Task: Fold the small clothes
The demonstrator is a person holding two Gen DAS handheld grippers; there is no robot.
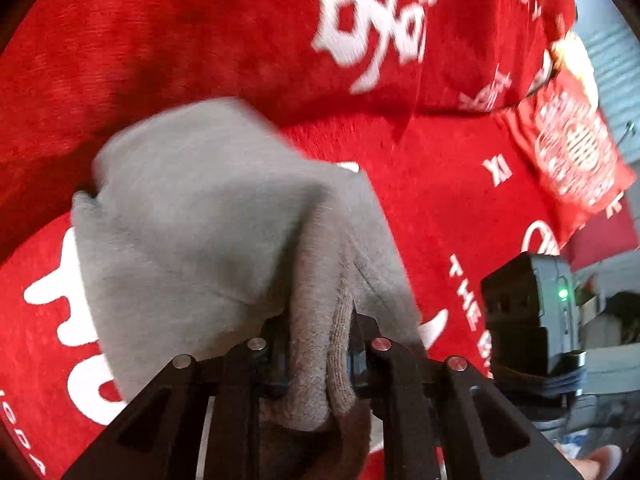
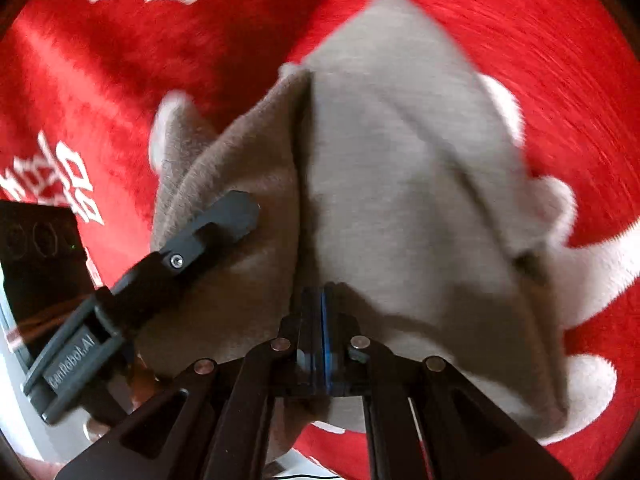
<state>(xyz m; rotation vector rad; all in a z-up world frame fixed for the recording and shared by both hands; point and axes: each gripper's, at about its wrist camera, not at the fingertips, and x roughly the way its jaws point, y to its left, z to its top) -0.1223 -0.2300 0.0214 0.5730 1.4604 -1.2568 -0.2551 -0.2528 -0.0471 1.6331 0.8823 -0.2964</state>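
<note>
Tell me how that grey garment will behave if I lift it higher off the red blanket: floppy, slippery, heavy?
Likely floppy: the grey garment drapes and creases from the left claw. Probably light, since it bunches between the pads without pulling taut. Its fuzzy knit looks grippy rather than slick against the red blanket, though the right claw seems to hold only a thin edge.

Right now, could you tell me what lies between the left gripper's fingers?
A bunched fold of the grey knit garment, pinched between the left gripper fingers, shown in the left wrist view.

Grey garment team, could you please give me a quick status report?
Left gripper shut on grey garment. Right gripper shut on it too. Garment lifted over red blanket. Nothing obstructing.
</note>
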